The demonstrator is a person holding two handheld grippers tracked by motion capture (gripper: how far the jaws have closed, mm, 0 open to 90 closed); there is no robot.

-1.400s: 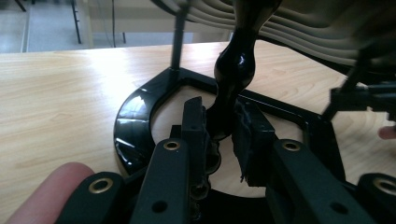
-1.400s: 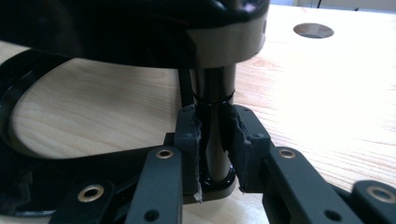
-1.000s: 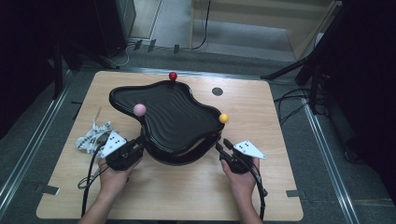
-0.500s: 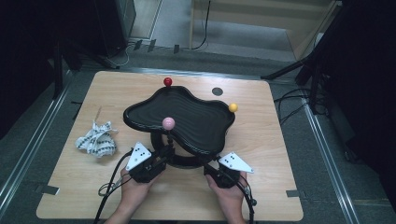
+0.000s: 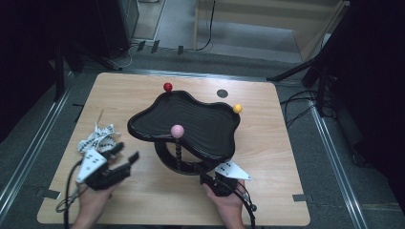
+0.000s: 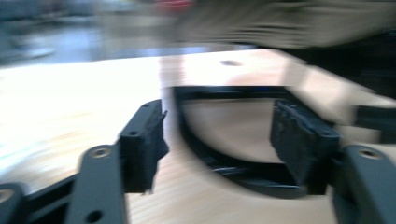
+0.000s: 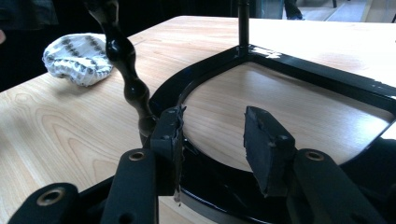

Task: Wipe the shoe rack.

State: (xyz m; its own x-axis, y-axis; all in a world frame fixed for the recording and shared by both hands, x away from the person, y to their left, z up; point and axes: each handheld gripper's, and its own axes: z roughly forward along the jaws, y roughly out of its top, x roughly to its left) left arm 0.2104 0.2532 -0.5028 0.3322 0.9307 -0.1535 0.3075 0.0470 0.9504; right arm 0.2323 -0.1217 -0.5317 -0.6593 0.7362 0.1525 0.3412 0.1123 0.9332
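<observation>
Black wavy-rimmed tray point(image 5: 200, 125) on a black ring-footed stand point(image 5: 167, 161), standing mid-table on the pale wooden table point(image 5: 286, 157), slightly nearer the near edge than the far one. Three turned posts at the rim, capped with a pink ball point(image 5: 177, 130) on the near side, a red ball point(image 5: 167, 87) at the far side and a yellow ball point(image 5: 237, 108) at the right. Right gripper point(image 5: 208, 177) low at the near right of the stand, jaws parted partway and straddling the black base ring point(image 7: 261, 65) just beside the beaded black post point(image 7: 126, 70), pads not pressing on it, having just been opening slightly. Left gripper point(image 5: 125, 153) off to the near left, apart from the stand, jaws wide and just opened, nothing between them; base ring blurred beyond them in the left gripper view point(image 6: 219, 140). Crumpled white cloth with dark print point(image 5: 98, 138) at the left of the table, just beyond the left gripper. Small dark round mark point(image 5: 222, 93) on the tabletop at the far side.
</observation>
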